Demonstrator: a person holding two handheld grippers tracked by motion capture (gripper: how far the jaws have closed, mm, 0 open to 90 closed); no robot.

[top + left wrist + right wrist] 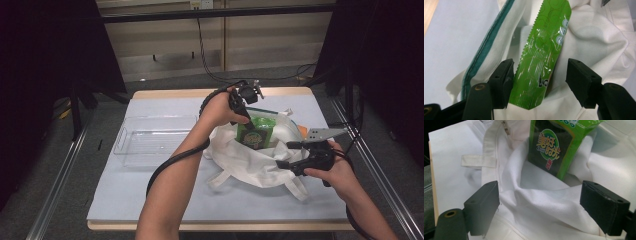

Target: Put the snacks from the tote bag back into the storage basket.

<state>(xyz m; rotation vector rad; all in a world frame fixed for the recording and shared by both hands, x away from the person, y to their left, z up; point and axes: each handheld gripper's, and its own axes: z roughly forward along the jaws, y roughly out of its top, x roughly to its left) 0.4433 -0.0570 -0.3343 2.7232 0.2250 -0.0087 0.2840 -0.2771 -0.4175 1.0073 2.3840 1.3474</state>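
A white cloth tote bag (250,162) lies open on the table's right half. A green snack packet (255,134) stands upright in its mouth. My left gripper (246,119) points down over the packet from behind. In the left gripper view the packet (541,55) sits between the jaws of that gripper (541,65): the left pad touches its crimped edge and a gap separates it from the right pad. My right gripper (287,155) is at the bag's right edge, open. Its jaws (541,190) straddle a fold of bag fabric (544,202), with the packet (554,147) just beyond.
A clear plastic tray (150,140) sits on the pale mat (125,200) to the left of the bag. The bag's straps (220,180) trail toward the front edge. A teal-edged hem (486,45) runs along the bag's far side, and something orange (301,129) peeks out at its right.
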